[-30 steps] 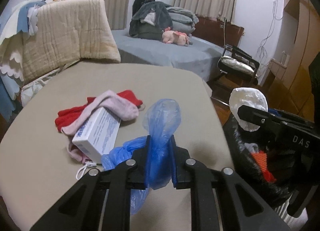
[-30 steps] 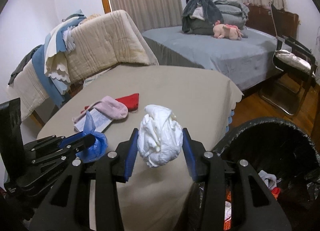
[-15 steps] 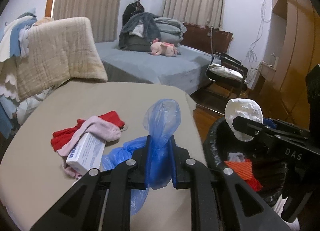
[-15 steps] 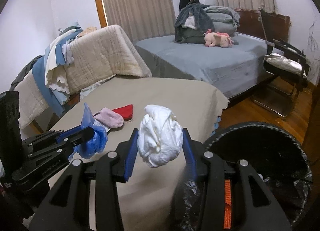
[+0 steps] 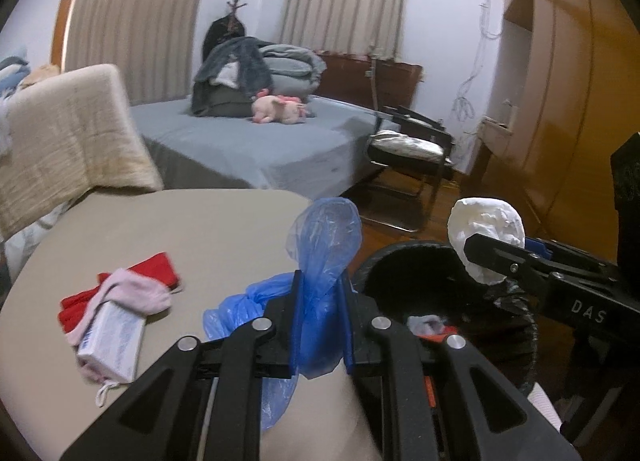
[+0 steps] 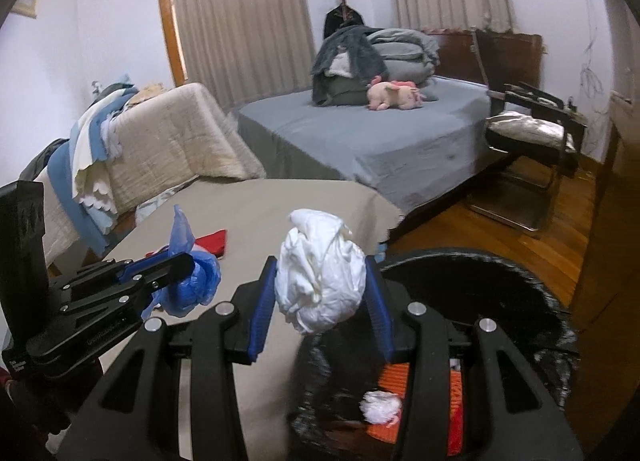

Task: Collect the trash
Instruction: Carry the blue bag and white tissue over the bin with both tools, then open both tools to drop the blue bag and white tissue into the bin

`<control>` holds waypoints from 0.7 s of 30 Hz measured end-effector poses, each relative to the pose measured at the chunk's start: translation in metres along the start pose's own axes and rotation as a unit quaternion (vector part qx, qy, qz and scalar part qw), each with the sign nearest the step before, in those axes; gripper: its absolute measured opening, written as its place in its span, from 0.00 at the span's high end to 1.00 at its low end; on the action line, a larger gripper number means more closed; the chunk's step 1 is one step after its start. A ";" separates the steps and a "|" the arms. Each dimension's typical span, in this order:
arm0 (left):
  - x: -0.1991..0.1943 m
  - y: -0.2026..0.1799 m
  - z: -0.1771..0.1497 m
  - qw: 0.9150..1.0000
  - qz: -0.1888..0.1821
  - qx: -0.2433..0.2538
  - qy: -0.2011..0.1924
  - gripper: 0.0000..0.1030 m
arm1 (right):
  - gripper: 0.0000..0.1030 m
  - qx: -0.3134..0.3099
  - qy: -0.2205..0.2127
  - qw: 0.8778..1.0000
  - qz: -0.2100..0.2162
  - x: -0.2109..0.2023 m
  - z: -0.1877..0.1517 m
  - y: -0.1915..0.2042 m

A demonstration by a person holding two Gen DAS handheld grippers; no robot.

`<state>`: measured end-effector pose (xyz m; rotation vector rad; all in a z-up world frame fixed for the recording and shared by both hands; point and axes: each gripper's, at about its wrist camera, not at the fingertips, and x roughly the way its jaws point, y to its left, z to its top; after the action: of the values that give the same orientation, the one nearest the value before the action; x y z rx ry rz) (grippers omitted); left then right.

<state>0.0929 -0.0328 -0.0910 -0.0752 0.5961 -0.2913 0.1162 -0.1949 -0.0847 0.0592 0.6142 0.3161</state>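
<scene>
L gripper [image 5: 320, 321] clamps blue plastic bag [image 5: 324, 245] above near table [image 5: 224, 229] edge. R gripper [image 6: 320, 301] clamps white wad [image 6: 320, 281] over near rim of black bin [image 6: 500, 285], w/ trash inside. Socks [image 5: 132, 289] & box [image 5: 112, 345] lie on table, left.

walls: pale lilac-white
windows: beige curtains [image 6: 244, 29], wood-framed
bed [image 6: 360, 141]: far, grey-blue sheet, folded bedding, pink plush toy [image 6: 394, 95]
chair [image 6: 532, 133]: right, black frame
floor [image 6: 516, 245]: reddish wood
wardrobe [image 5: 560, 81]: right, orange-brown
surface [image 5: 208, 237]: near, beige cover
</scene>
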 end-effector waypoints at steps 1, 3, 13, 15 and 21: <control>0.002 -0.004 0.001 1.000 -0.005 0.002 0.000 0.85 | 0.60 0.002 -0.001 1.000 -0.004 -0.002 -0.001 -0.004; 0.007 -0.015 0.004 1.000 -0.018 0.010 0.001 0.85 | 0.60 0.008 -0.003 1.000 -0.015 -0.007 -0.002 -0.014; 0.036 -0.073 0.015 0.995 -0.084 0.048 0.008 0.85 | 0.60 0.037 -0.010 0.996 -0.077 -0.033 -0.013 -0.070; 0.042 -0.084 0.017 0.994 -0.096 0.055 0.009 0.85 | 0.60 0.041 -0.010 0.995 -0.089 -0.036 -0.016 -0.080; 0.061 -0.116 0.022 0.989 -0.128 0.071 0.016 0.85 | 0.60 0.053 -0.010 0.992 -0.116 -0.043 -0.022 -0.108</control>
<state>0.1240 -0.1620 -0.0879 -0.0094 0.5960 -0.5844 0.0998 -0.3116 -0.0950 0.0930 0.6113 0.0575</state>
